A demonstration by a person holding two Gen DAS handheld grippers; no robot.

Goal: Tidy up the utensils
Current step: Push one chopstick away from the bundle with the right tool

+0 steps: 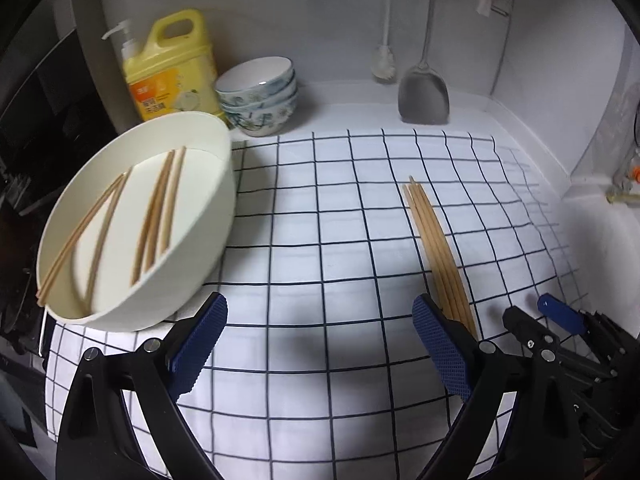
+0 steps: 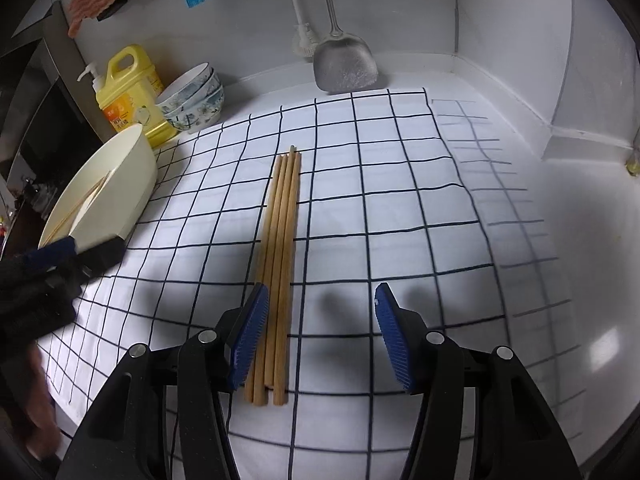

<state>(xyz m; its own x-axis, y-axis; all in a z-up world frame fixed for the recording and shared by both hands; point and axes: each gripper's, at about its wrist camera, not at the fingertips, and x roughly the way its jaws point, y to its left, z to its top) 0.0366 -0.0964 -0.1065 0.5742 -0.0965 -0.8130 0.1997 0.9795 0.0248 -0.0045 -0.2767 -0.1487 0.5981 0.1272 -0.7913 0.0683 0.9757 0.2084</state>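
White counter (image 2: 560, 240) in a tiled corner, checked cloth (image 2: 360, 208) spread over it. Along the back wall I see a soap jug (image 2: 128, 92), stacked bowls (image 2: 192, 100), a brush (image 2: 304, 40) and a spatula (image 2: 344, 64). Four chopsticks (image 2: 280, 240) lie bundled flat on the cloth, long axis running away from me toward the wall. Right gripper (image 2: 320, 336) open, left pad beside their near ends, nothing held. Left gripper (image 1: 320, 344) open over bare cloth, beside the white basin (image 1: 208, 216), which is tilted and holds more chopsticks (image 1: 156, 216).
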